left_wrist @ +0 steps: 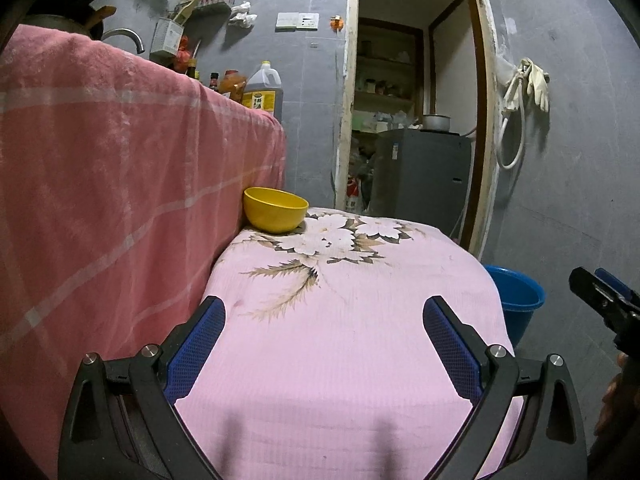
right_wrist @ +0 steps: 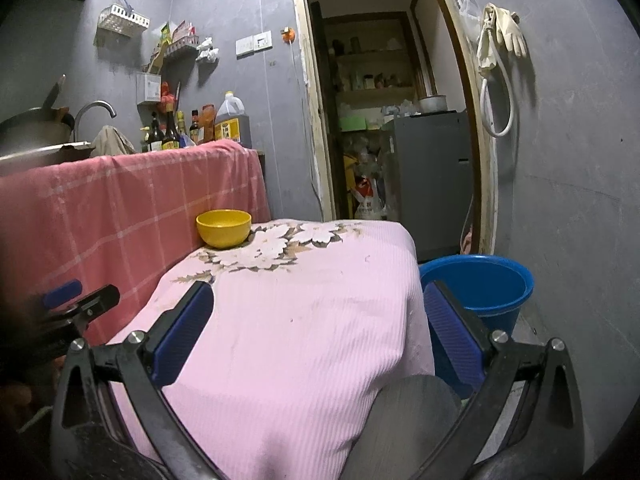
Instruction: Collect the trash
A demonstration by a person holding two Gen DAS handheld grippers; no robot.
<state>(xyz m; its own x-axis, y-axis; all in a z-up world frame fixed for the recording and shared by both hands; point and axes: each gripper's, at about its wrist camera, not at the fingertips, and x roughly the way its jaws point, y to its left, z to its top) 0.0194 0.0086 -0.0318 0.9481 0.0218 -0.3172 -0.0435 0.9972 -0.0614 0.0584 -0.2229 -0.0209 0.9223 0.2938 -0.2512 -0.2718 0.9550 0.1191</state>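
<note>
A yellow bowl [left_wrist: 276, 210] stood ahead of the left gripper, on the far corner of a pink floral cloth [left_wrist: 340, 320]. A red checked cloth [left_wrist: 100, 160] hung to its left, touching the bowl.

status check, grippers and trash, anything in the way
Left gripper open, empty. Right gripper open, empty. No trash seen on pink cloth; blue bucket beside it. Only yellow bowl on top.
</note>
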